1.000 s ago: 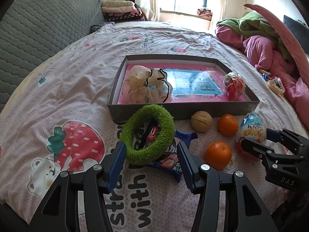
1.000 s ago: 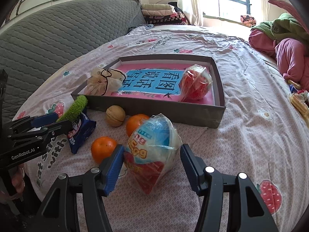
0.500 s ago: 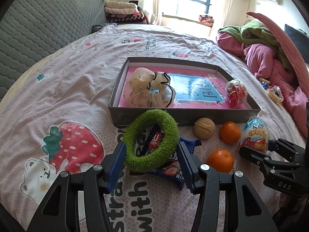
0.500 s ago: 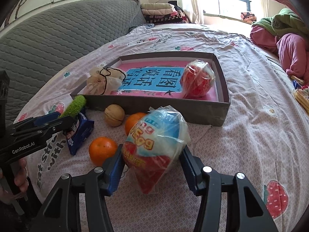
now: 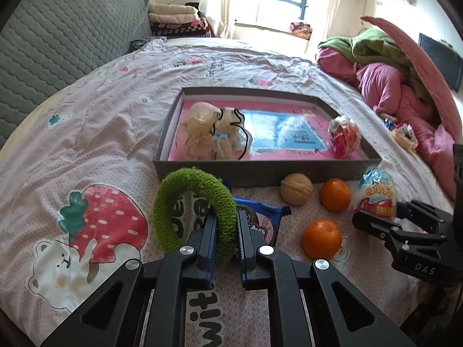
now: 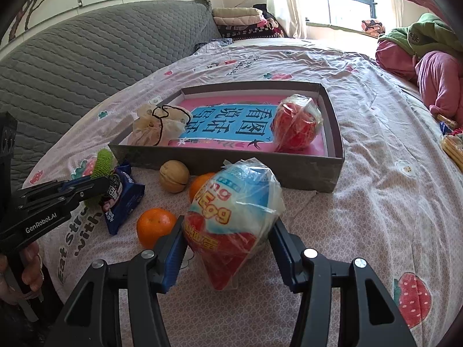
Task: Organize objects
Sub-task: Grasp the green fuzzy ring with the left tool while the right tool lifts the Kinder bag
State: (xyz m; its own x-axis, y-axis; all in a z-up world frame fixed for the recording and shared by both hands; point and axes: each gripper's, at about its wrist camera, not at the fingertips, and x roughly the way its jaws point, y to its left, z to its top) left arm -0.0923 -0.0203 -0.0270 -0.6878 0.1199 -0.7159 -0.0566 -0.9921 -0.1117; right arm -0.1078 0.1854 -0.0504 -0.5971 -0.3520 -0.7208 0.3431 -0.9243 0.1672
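Ring (image 5: 194, 211) upright, pinched by left claw (image 5: 226, 232); right claw (image 6: 228, 241) grips tilted egg (image 6: 234, 217).

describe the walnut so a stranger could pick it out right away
Find the shallow grey cardboard box on the bed. Just outside its near wall lies the round tan walnut, left of two oranges. It alone is beige and wrinkled, with a seam, not smooth orange.

bed (image 5: 121, 133): box (image 5: 289, 170), oranges (image 5: 321, 238), walnut (image 5: 296, 193)
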